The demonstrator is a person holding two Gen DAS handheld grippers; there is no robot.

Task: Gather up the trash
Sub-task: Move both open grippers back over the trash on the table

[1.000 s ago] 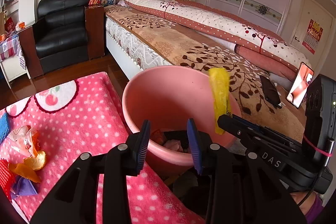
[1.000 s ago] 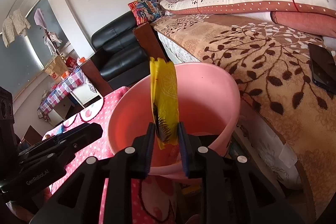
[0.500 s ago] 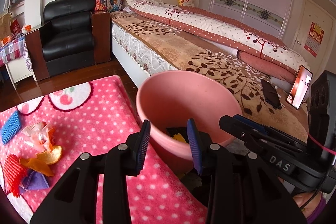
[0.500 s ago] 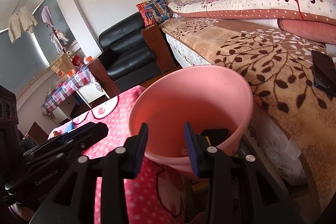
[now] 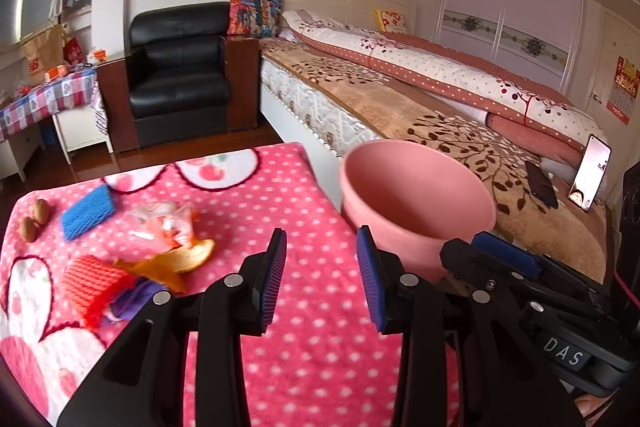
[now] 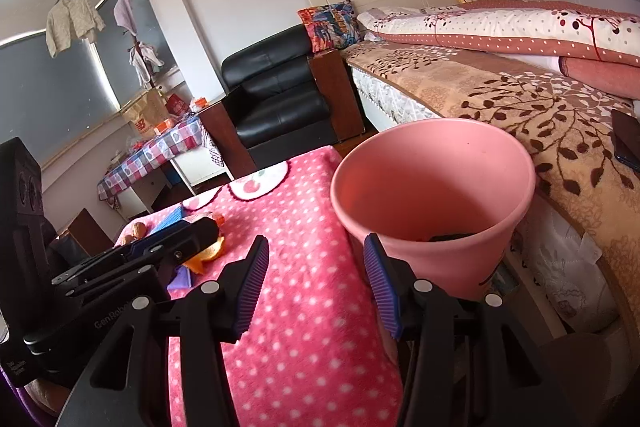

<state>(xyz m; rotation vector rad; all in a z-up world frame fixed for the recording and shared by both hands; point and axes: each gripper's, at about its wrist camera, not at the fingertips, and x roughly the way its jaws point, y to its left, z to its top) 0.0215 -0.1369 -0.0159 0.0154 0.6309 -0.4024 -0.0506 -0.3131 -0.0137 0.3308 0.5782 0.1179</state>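
Only the left view shows the whole trash pile (image 5: 152,251): crinkly wrappers and curly orange peel on the fuzzy pink blanket (image 5: 320,347). The left gripper (image 5: 322,279) stands apart, empty. The right gripper (image 6: 316,287) has just been opening, empty, beside the smooth round pink bin (image 6: 436,195).

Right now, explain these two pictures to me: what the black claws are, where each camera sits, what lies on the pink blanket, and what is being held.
No robot here: a person carries a hand-held black claw in each hand, each with a wide-angle camera looking along its fingers. One picture looks past the left claw, the other past the right claw. Both are open and hold nothing; the right claw's jaws have just been opening. On the pink polka-dot blanket lie orange peel, a crumpled clear wrapper, a blue ribbed pad, a red ribbed pad, a purple scrap and two walnuts. The round pink plastic bin stands between blanket and bed.
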